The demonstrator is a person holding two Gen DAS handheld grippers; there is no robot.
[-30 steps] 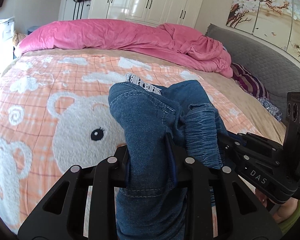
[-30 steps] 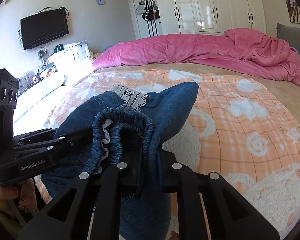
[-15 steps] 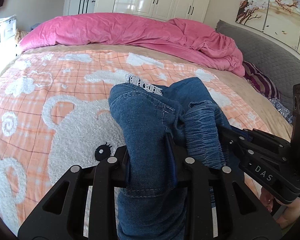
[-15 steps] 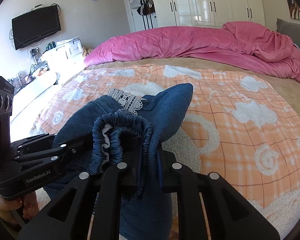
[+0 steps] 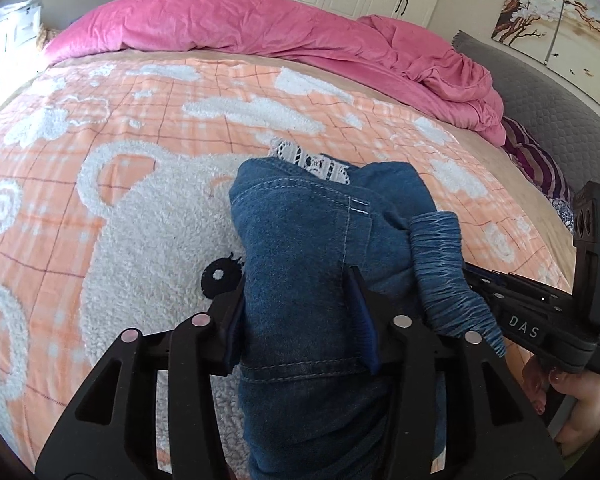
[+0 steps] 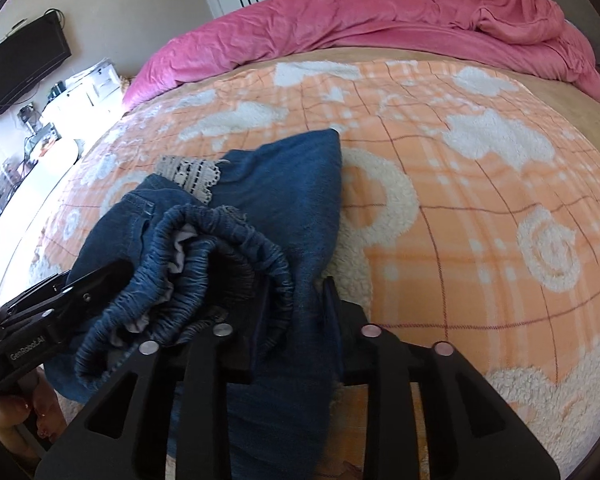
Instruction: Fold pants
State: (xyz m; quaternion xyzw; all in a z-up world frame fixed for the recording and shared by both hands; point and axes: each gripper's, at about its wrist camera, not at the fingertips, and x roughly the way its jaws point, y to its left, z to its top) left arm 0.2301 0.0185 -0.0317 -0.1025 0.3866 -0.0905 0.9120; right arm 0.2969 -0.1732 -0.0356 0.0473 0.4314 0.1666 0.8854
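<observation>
Bunched blue denim pants (image 5: 300, 232) with a white lace trim (image 5: 312, 160) lie on the orange bear blanket (image 5: 140, 160). My left gripper (image 5: 300, 292) has a denim fold between its jaws, which are opening. In the right wrist view the pants (image 6: 284, 200) and their gathered elastic waistband (image 6: 220, 248) sit between the jaws of my right gripper (image 6: 296, 296), which are opening too. The two grippers are side by side, close together on the same bundle. The cloth under the fold is hidden.
A rumpled pink duvet (image 5: 260, 24) runs along the far side of the bed. A grey headboard (image 5: 548, 88) and a striped pillow (image 5: 536, 164) are at the right. A TV (image 6: 24, 64) and a cluttered desk stand left of the bed. A person's hand (image 6: 20, 412) holds the left gripper's handle.
Both grippers have sunk toward the blanket with the pants. The jaws of both now stand wider apart around the denim than in the earlier frames.
</observation>
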